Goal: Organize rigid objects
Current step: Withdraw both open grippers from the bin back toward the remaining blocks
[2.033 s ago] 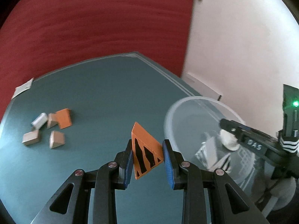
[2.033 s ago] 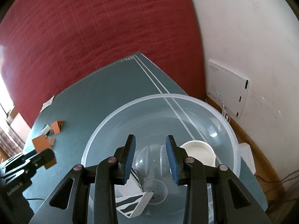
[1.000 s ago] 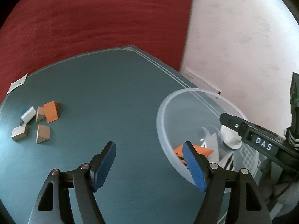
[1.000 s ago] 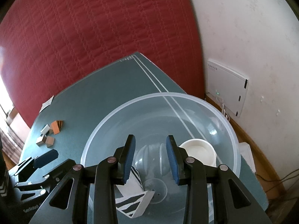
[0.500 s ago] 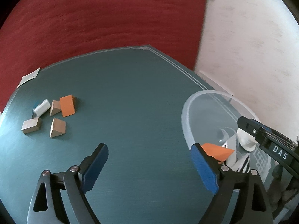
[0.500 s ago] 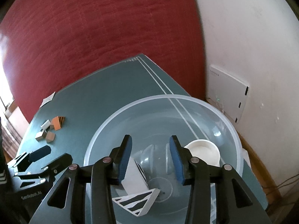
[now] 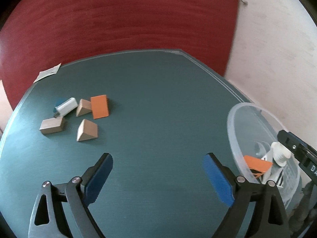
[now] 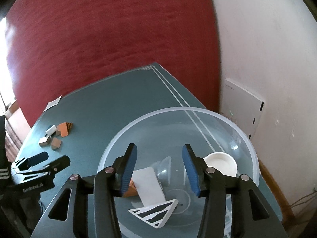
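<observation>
Teal tabletop (image 7: 162, 107) fills my left view, and my left hand-held gripper (image 7: 157, 167) hangs over a bare part of it, its blue pads spread very wide and opening further, nothing between them. Far to its left I see a loose cluster: an orange wedge block (image 7: 99, 106), three plain wooden blocks (image 7: 52, 125), and a small white-and-blue piece (image 7: 66, 106). At the right edge stands a clear plastic bowl (image 7: 233, 130). My right hand-held gripper (image 8: 159, 165) hovers over that bowl, jaws partly apart and opening, gripping nothing. Inside the bowl lie a white wedge with black stripes (image 8: 153, 213), a plain white block (image 8: 149, 186), an orange wedge (image 8: 130, 191) partly hidden behind a finger, and a small white dish (image 8: 221, 163).
</observation>
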`<state>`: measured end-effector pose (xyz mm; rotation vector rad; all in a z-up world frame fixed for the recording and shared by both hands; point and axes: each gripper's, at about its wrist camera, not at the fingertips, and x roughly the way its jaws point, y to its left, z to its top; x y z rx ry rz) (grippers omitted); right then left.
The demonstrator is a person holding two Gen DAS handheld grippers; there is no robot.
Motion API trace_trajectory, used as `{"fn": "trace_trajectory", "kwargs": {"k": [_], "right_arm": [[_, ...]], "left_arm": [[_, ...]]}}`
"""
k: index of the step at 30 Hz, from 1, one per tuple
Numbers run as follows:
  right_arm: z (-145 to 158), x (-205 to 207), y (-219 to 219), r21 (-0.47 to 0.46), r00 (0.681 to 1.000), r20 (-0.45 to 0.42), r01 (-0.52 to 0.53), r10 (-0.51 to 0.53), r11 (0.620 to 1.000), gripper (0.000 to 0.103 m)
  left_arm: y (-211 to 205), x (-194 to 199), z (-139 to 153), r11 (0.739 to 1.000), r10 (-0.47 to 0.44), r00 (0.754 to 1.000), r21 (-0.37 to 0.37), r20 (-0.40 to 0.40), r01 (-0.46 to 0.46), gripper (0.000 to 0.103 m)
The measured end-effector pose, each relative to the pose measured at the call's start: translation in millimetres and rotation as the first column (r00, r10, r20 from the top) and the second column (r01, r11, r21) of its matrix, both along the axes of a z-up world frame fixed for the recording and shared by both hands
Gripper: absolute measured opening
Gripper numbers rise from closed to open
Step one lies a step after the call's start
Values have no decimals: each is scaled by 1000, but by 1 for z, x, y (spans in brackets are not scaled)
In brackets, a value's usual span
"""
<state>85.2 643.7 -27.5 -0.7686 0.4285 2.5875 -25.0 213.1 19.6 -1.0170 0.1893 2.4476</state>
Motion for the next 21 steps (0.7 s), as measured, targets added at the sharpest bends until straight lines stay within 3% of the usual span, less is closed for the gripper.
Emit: {"fn": "trace_trajectory", "kwargs": {"k": [10, 21], "right_arm": [[3, -1, -12, 0, 999, -19, -40, 40, 999, 67], [9, -8, -35, 29, 991, -25, -130, 131, 991, 68]], "left_arm": [[1, -17, -10, 998, 68, 998, -18, 13, -68, 102], [-9, -37, -9, 981, 190, 982, -31, -6, -190, 102]]}}
